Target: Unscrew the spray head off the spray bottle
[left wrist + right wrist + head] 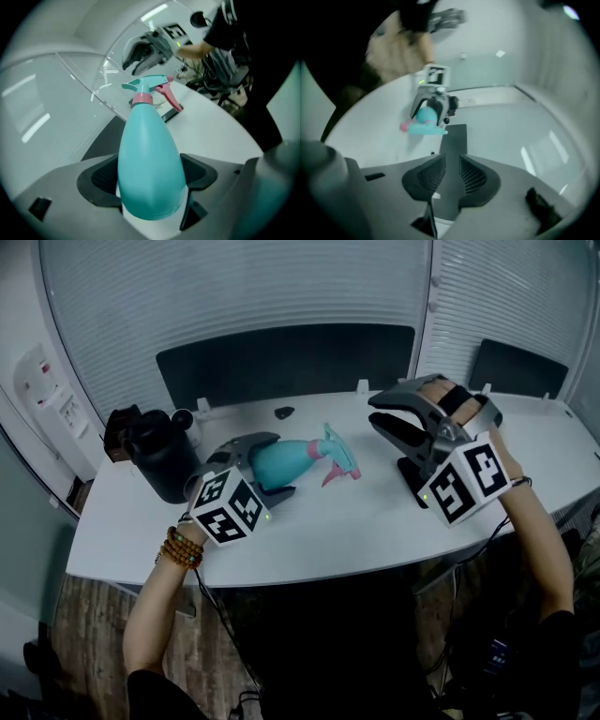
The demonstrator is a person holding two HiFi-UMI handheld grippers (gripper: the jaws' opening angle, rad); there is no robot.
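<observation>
Nearest the person, the left gripper (150,174) lies low over the white table (375,531), its marker cube back toward the wrist with the beaded bracelet (182,547). Its jaws stand spread wide and released. The teal spray bottle (150,150) lies on its side on the table between them. The bottle's fat base sits deep in the throat of the gripper, and the dark pads (101,177) flank the body on either side, close to it but not seen to squeeze. The neck points away from this gripper. The pink collar and the teal-and-pink spray head (337,456) lie beyond the fingertips, attached to the bottle.

Off to the right, well apart from the bottle, the right gripper (451,174) is held over the table. Its jaws are drawn nearly together with a narrow slit between them, and they hold nothing.

Farther back on the left stands a black jug (164,460). Behind the table are dark chair backs (281,357).
</observation>
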